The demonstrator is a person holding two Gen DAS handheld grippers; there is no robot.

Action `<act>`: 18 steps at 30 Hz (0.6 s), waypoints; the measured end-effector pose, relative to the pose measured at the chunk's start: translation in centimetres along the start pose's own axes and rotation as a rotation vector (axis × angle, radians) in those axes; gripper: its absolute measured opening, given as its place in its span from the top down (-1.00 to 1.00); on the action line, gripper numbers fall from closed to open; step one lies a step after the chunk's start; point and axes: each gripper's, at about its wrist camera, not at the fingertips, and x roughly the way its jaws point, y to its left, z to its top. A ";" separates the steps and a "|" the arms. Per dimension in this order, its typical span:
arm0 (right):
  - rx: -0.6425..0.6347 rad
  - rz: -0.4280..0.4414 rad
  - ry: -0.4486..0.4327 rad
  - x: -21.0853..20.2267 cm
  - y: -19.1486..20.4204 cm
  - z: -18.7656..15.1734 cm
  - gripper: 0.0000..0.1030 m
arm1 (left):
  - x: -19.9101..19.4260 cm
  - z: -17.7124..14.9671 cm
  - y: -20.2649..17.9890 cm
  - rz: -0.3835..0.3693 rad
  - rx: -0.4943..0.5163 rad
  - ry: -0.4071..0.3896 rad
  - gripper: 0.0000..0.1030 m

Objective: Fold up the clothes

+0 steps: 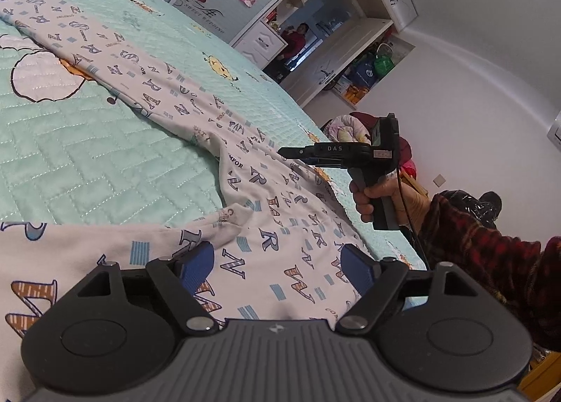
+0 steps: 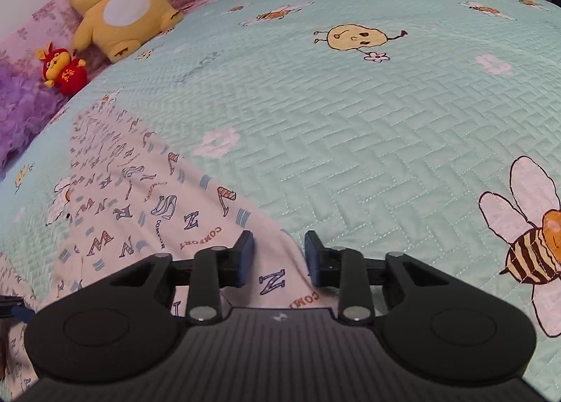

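Note:
A white garment (image 1: 266, 212) printed with letters lies stretched across the mint quilted bedspread (image 1: 105, 163), its long leg running to the far left. My left gripper (image 1: 277, 265) is open wide over the near part of the garment, its blue pads (image 1: 196, 261) apart and the cloth lying flat between them. A hand (image 1: 371, 195) in a red plaid sleeve (image 1: 491, 254) holds my right gripper (image 1: 285, 153) with its tip at the garment's edge near the bedside. In the right wrist view my right gripper (image 2: 278, 254) shows a narrow gap with the garment (image 2: 140, 219) edge between its pads.
A yellow plush toy (image 2: 119, 6), a small red plush (image 2: 63, 67) and purple pillows (image 2: 21, 97) lie at the bed's head. The bed edge (image 1: 385, 247) runs beside the hand. White shelves (image 1: 350, 34) and a pile of bedding (image 1: 350, 125) stand beyond it.

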 end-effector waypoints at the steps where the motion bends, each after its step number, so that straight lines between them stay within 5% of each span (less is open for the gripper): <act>1: 0.011 0.006 -0.001 -0.1 -0.2 0.1 0.51 | 0.1 0.0 0.1 -0.002 -0.001 0.000 -0.61; 8: 0.028 0.034 0.012 0.1 -0.6 0.2 0.52 | 0.0 -0.1 0.2 -0.007 -0.002 -0.002 -0.61; 11: -0.041 0.005 0.018 0.2 0.3 0.1 0.99 | 0.0 -0.1 0.2 -0.008 -0.001 -0.002 -0.61; 18: -0.096 -0.105 -0.061 0.3 1.0 0.5 1.00 | -0.1 -0.1 0.3 -0.010 0.000 -0.002 -0.61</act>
